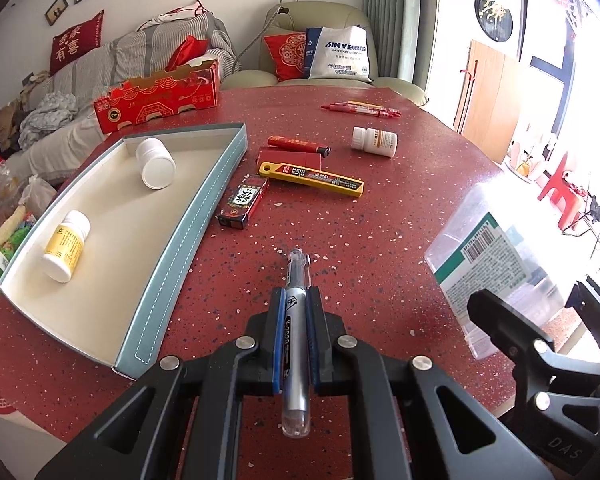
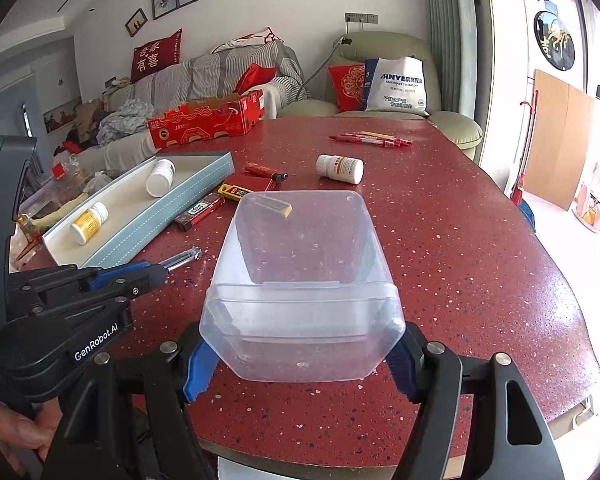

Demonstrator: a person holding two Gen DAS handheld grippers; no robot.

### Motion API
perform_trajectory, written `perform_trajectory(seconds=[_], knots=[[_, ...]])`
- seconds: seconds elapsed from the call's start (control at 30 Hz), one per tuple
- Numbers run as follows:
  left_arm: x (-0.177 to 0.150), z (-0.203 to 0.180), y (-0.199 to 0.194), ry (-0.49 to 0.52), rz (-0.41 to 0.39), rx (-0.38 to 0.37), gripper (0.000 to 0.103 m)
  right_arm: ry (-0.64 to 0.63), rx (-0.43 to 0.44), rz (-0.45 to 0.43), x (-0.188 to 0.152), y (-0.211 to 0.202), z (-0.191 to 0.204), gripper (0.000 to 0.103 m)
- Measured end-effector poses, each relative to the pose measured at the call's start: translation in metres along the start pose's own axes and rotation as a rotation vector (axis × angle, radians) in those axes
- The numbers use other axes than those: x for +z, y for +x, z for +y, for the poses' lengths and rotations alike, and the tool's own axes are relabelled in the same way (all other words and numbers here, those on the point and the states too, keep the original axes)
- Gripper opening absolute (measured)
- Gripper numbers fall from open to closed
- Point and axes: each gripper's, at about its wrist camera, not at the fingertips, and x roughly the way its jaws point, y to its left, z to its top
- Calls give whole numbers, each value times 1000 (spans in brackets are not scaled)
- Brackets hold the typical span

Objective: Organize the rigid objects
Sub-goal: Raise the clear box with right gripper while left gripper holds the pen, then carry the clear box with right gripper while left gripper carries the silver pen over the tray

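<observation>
Our left claw (image 1: 295, 334) pinches a pen (image 1: 296, 344), its tip blurred ahead; our right claw (image 2: 302, 360) clasps a clear bin (image 2: 304, 300), beyond whose far rim stretches bare red table (image 2: 440, 240).

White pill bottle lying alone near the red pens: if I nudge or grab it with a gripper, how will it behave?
The pill bottle lies on its side on the smooth table, so a nudge across its length will probably roll it. It looks like rigid plastic, so it should not deform when squeezed. Its round body may slip; gripping across the middle seems safest.
</observation>
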Motion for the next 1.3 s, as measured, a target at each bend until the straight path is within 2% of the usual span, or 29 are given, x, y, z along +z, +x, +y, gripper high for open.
perform_trajectory(seconds=[0.73,1.3], knots=[[12,17,-21,-57,-39,22,10,-64,50,-35,22,-6,26,72],[24,60,-32,-124,-61,90,10,-138,109,-52,54,5,67,72]])
